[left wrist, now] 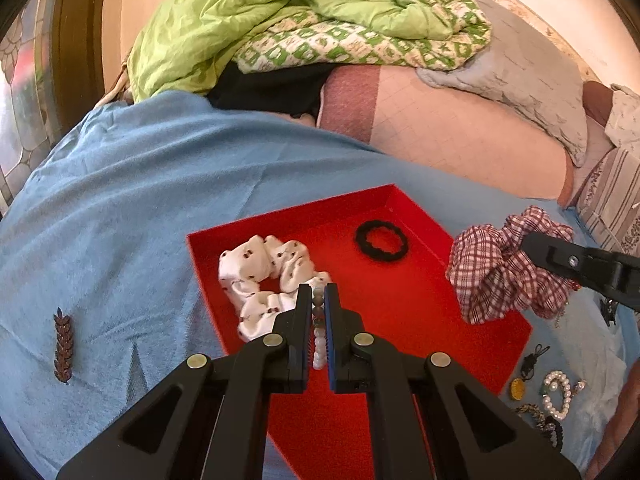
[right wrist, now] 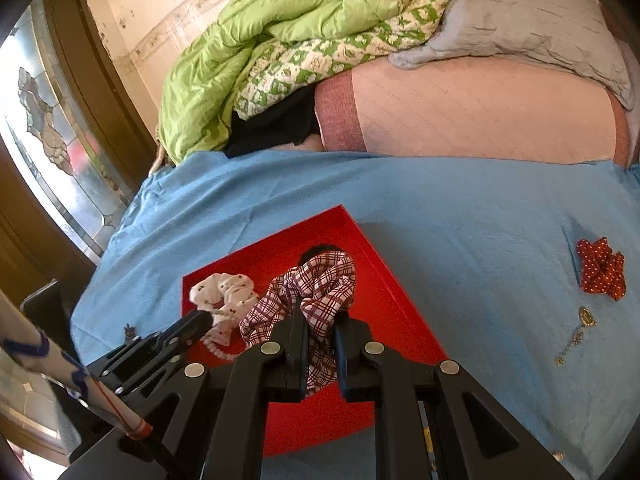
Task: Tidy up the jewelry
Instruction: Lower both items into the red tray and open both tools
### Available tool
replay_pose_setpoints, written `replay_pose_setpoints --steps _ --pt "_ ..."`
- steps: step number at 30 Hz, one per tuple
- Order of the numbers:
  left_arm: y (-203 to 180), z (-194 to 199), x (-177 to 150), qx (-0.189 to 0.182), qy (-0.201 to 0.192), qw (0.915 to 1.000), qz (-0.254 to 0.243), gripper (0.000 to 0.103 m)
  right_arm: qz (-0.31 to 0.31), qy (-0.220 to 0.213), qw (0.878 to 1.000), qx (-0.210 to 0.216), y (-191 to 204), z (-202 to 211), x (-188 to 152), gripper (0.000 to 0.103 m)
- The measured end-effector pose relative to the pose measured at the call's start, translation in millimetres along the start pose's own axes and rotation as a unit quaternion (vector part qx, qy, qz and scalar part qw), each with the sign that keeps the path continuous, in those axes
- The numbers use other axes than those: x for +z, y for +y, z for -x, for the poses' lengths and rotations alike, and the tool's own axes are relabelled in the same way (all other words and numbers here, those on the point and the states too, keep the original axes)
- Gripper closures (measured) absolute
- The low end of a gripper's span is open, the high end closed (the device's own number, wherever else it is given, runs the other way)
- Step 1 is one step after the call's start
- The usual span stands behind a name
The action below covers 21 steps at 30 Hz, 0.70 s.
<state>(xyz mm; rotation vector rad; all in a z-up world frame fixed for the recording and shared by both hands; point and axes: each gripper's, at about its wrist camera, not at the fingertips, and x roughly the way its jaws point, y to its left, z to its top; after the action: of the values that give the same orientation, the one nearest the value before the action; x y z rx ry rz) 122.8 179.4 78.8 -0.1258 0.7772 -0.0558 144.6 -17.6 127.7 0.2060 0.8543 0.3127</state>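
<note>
Red tray (left wrist: 404, 308): two scrunchies, white (left wrist: 264, 280), black (left wrist: 382, 240). Left gripper (left wrist: 318, 300) pinches bead bracelet (left wrist: 319, 336); right gripper (right wrist: 322, 320) pinches plaid scrunchie (right wrist: 320, 284). No writing.

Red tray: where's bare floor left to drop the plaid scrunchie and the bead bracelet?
Red tray: bare in the middle and near right, between black hair tie and the near edge. Its left is crowded by the white scrunchie. Plaid scrunchie hangs over the tray.
</note>
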Motion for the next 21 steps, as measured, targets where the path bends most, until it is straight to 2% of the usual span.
replay_pose_setpoints --steps 13,21 --pt "13.2 -17.4 -1.4 0.017 0.031 0.9993 0.014 0.097 -0.010 0.044 0.999 -0.022 -5.2 -71.1 19.0 0.090" --pt "21.1 -21.8 -1.7 0.023 0.041 0.9987 0.019 0.097 -0.023 0.070 0.997 -0.017 -4.8 -101.6 18.9 0.090"
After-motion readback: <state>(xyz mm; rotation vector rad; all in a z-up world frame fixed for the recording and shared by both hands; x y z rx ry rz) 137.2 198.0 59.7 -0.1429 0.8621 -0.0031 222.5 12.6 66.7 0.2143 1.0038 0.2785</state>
